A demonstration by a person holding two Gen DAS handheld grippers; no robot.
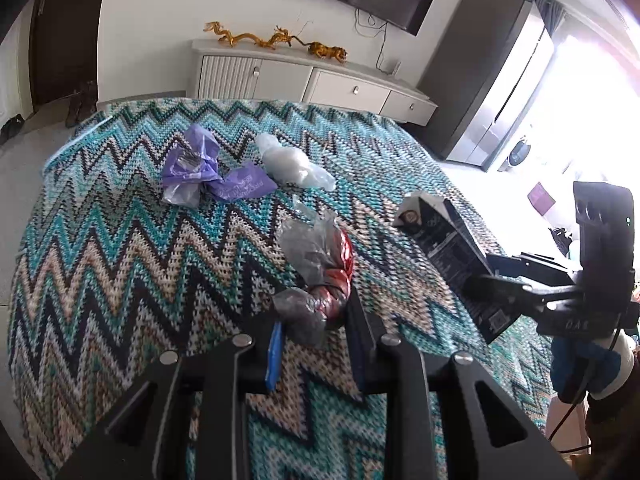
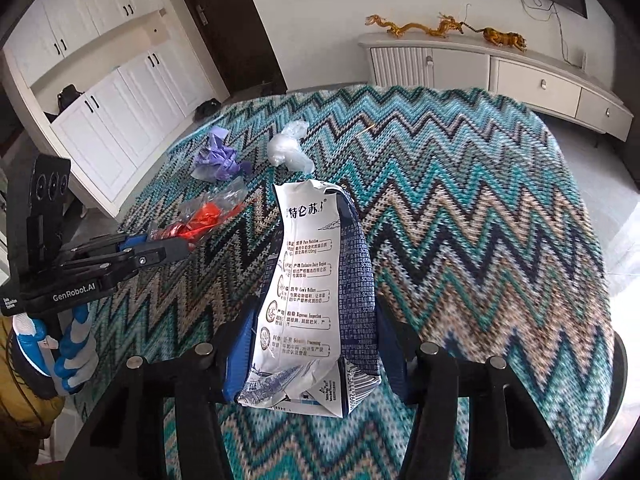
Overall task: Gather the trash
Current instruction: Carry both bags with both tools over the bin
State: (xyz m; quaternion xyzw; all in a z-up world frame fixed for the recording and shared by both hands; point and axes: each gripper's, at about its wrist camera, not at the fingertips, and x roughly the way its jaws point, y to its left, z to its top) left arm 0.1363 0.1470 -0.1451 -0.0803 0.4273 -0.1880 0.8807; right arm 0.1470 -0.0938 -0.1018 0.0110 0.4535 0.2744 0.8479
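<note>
With the red-and-clear wrapper (image 1: 320, 276) clamped in the left gripper (image 1: 316, 344) and the crushed milk carton (image 2: 316, 296) gripped lengthwise in the right gripper (image 2: 316, 344), the purple bag (image 1: 192, 168) is seen lying toward 11 o'clock, nearer the left gripper.

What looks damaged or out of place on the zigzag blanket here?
The milk carton in the right gripper is crushed and creased. A purple wrapper and a clear plastic bag lie loose on the blanket.
</note>
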